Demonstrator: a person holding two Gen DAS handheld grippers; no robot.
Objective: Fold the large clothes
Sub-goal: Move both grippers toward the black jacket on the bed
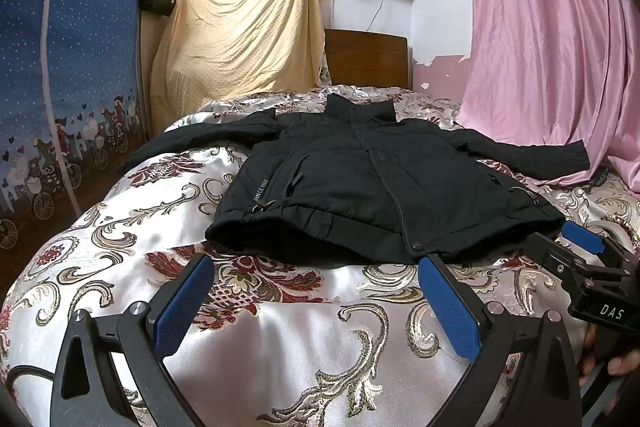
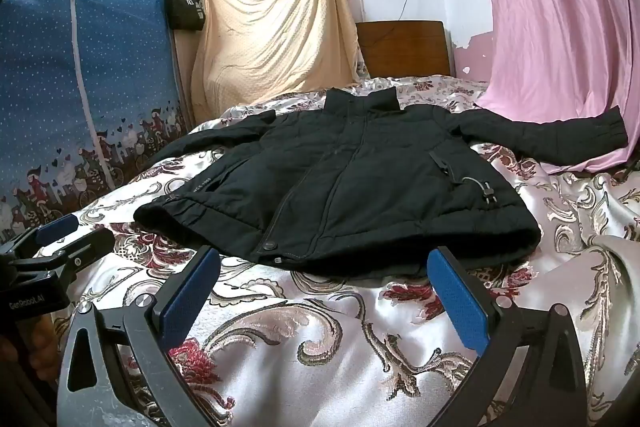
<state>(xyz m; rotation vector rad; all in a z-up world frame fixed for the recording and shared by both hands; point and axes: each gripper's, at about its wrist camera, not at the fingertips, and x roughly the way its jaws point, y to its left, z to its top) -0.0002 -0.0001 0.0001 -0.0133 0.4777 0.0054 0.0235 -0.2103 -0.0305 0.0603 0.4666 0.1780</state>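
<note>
A black jacket point(image 1: 360, 179) lies flat on the bed point(image 1: 280, 327), front up, with both sleeves stretched to the sides. The left gripper point(image 1: 316, 291) and the right gripper point(image 2: 324, 287) hover just before its hem, not touching it. The jaws of both are spread wide and hold nothing.

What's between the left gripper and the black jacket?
Only bare patterned bedspread, seen in the left wrist view between the open left gripper and the black jacket.
</note>
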